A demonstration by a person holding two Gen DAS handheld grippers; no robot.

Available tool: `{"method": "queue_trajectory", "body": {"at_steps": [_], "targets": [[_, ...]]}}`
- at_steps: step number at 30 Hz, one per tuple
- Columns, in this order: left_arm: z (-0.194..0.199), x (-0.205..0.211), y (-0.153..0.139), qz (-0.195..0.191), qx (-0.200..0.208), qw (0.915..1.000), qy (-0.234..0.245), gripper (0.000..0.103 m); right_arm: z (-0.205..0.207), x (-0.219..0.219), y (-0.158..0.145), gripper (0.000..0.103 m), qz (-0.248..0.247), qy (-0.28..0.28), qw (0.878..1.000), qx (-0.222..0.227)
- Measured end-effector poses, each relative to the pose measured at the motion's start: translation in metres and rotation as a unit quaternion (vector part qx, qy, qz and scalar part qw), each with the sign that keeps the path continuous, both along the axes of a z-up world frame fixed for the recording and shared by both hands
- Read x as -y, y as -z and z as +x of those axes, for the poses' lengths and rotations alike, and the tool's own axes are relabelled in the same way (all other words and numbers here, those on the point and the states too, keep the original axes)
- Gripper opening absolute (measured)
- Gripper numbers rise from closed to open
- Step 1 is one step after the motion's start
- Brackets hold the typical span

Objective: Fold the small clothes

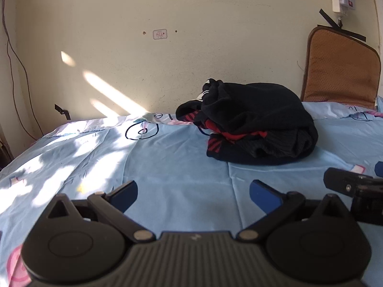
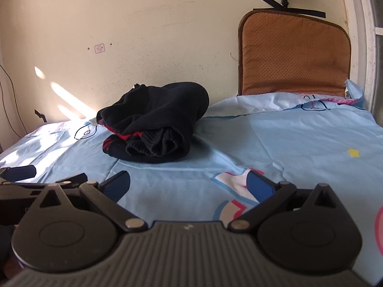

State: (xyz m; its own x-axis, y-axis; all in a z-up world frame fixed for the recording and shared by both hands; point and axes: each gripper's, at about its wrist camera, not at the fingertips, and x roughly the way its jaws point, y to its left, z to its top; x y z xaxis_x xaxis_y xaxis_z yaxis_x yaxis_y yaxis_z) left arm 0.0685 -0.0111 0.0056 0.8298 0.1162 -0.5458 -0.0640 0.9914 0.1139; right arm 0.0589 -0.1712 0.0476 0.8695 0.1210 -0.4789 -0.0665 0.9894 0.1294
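The bundled garment (image 1: 251,122) (image 2: 155,122) lies on the bedsheet (image 1: 179,167) (image 2: 287,138), far side. A cushion (image 1: 340,69) (image 2: 294,55) stands against the wall, right of it.

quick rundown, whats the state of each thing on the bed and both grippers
black garment: bunched in a heap on the sheet, not folded, untouched
left gripper: open, holding nothing, short of the garment
right gripper: open, holding nothing, short of the garment
bed sheet: spread out, lightly creased
brown cushion: upright against the wall

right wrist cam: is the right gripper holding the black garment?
No: the right gripper is open and empty over the blue bedsheet, while the bundled black garment lies apart, farther toward the wall.
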Motion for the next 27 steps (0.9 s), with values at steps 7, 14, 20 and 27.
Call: {"method": "queue_trajectory", "body": {"at_steps": [7, 14, 20, 27], "targets": [[0.013, -0.005, 0.008, -0.016, -0.028, 0.9995, -0.002, 0.103, 0.013, 0.009, 0.006, 0.103, 0.042, 0.002, 0.999, -0.001], [0.007, 0.003, 0.009, 0.004, -0.021, 0.9997, 0.009, 0.103, 0.014, 0.006, 0.007, 0.103, 0.038, -0.002, 0.999, -0.005], [0.008, 0.000, 0.008, -0.003, -0.027, 0.9996, 0.011, 0.103, 0.015, 0.009, 0.007, 0.103, 0.048, -0.004, 0.999, -0.007], [0.008, 0.000, 0.009, -0.007, -0.028, 0.9995, 0.014, 0.103, 0.015, 0.008, 0.008, 0.103, 0.048, -0.009, 0.999, -0.009]]}}
